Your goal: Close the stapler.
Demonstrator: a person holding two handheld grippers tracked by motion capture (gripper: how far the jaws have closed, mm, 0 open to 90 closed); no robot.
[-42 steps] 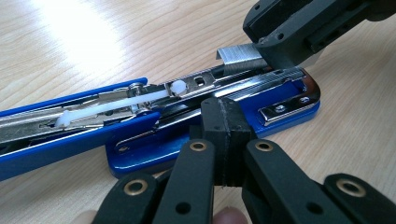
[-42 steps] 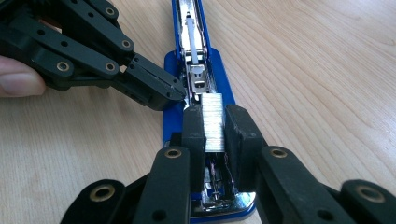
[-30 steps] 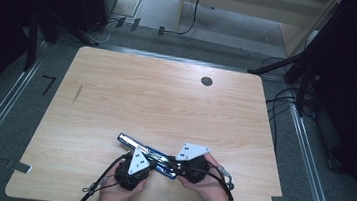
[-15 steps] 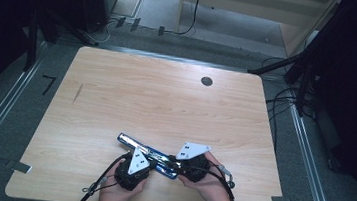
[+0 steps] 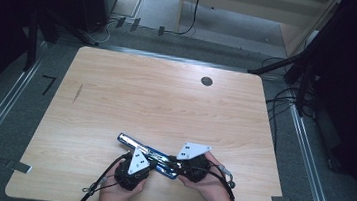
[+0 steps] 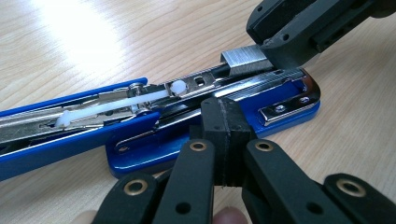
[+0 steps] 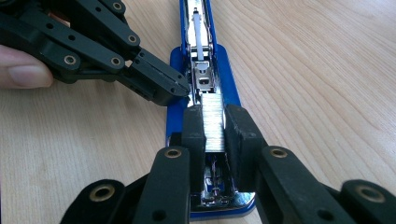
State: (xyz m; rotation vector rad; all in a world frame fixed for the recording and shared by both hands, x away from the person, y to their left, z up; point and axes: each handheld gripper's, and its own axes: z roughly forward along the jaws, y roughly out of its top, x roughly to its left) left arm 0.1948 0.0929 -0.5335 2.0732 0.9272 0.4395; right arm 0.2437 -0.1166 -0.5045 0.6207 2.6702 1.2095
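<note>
Dark floor, cables and metal rails ring a pale wooden table in the high view, with a small black disc set into its far side. Near the front edge lies an opened blue stapler, slanting from upper left to lower right, with two hands meeting over it: the left gripper at its near side, the right gripper at its right end. In the left gripper view, the stapler lies across the wood, lid swung back at left, white pusher rod along the metal channel; the left gripper's jaws are pressed together with nothing between them, their tips against the blue base beside the channel. A block of staples sits at the channel's right end under the right gripper. In the right gripper view, the right gripper clamps the staples narrowly between its pads, over the open channel of the stapler. The left gripper touches the stapler's left edge just beside them.
</note>
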